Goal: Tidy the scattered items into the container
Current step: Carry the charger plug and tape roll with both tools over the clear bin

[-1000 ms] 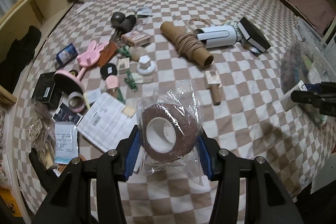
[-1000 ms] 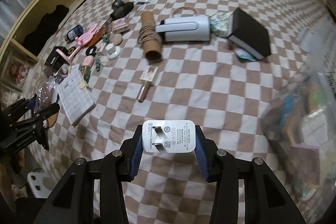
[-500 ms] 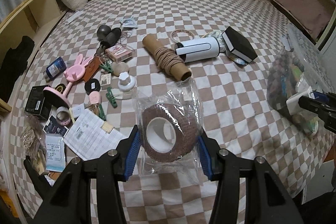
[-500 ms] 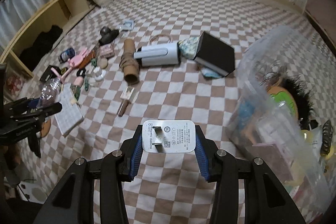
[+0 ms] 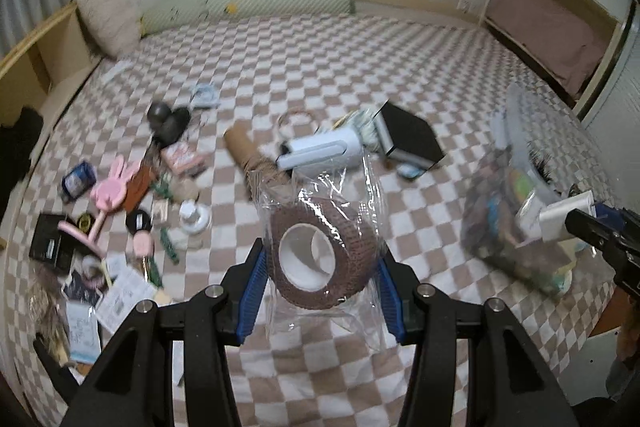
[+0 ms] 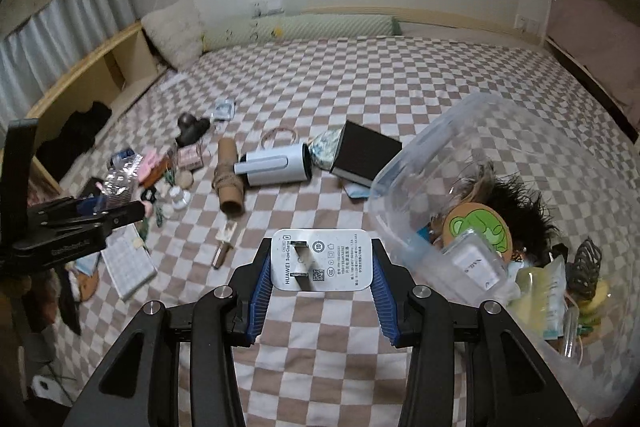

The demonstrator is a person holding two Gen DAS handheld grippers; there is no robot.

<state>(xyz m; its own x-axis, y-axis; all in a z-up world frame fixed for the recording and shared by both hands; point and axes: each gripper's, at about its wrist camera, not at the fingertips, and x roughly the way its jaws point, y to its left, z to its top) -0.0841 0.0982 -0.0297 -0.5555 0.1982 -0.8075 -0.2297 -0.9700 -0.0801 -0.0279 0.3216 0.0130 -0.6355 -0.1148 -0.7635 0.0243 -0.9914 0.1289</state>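
The clear container (image 6: 500, 211) already held several things. Left tongs (image 5: 320, 263) clamped a bagged bandage roll (image 5: 322, 255), right tongs (image 6: 322, 261) a white charger (image 6: 322, 261); much clutter remained on the bed (image 6: 360, 87).

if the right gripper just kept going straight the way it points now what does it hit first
Probably the checkered bedspread. The right gripper, shut on the white charger, points over bare checks; the clear container lies to the right of that line and the black box further off. Depth is unclear.
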